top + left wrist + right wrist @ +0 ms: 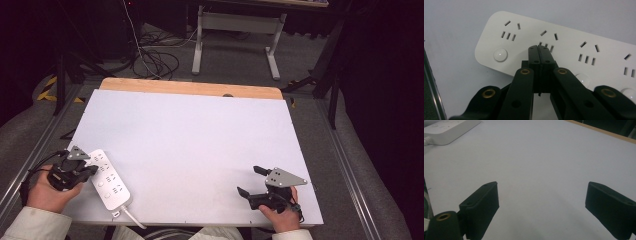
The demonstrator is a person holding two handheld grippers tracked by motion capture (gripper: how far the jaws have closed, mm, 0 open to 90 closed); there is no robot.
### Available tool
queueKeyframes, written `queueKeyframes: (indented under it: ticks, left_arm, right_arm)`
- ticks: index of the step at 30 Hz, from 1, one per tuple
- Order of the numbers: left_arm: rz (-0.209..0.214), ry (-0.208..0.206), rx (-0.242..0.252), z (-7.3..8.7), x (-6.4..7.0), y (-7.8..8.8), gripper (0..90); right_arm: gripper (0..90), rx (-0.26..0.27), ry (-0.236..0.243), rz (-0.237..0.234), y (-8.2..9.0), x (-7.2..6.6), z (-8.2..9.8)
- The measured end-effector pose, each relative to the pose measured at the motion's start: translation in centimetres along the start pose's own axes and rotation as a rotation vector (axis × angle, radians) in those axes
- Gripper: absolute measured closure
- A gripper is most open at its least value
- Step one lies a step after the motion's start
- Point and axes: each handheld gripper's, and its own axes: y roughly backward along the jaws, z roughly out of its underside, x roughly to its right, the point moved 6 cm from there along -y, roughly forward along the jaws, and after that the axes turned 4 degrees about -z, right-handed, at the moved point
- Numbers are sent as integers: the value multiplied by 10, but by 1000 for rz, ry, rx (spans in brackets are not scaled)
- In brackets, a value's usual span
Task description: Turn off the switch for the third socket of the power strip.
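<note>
A white power strip (109, 181) with several sockets and round buttons lies near the table's front left corner, its cord running off the front edge. My left gripper (93, 170) rests at the strip's left side; in the left gripper view its jaws are pressed together with nothing between them, the tips (539, 48) over the power strip (564, 47) near its second socket. My right gripper (249, 180) sits at the front right of the table, jaws wide apart and empty. In the right gripper view its fingers (482, 207) frame bare table, with the power strip (447, 128) at top left.
The white table top (190, 140) has a wooden strip along its far edge (190, 87). Beyond it stand a desk frame (235, 30) and loose cables (155, 60) on the floor. Metal rails run along both sides of the table.
</note>
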Motion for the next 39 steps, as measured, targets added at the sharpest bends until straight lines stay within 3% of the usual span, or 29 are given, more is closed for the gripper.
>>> queueKeyframes:
  ticks: [11,17,23,24,26,27,30,39]
  left_arm:
    - [2,4,5,1,0,0,900]
    - [-27,-12,-4,0,2,-1,900]
    - [-28,-11,4,0,2,0,900]
    - [-33,-9,32,0,1,0,900]
    - [-22,3,40,-2,1,4,900]
    - [-35,8,66,-4,0,8,900]
    - [-18,15,119,-13,1,23,900]
    - [-7,-1,140,-16,6,32,900]
  right_arm:
    - [121,-7,-2,4,0,0,1]
    - [121,-5,-2,3,0,0,1]
    - [121,-8,-2,-1,-1,0,1]
    - [121,-8,-2,-1,-1,0,1]
    - [121,-6,-3,2,-1,1,1]
    - [121,-6,-3,2,-1,1,1]
    - [121,-5,-4,2,-1,1,1]
    - [121,-3,-2,5,0,1,1]
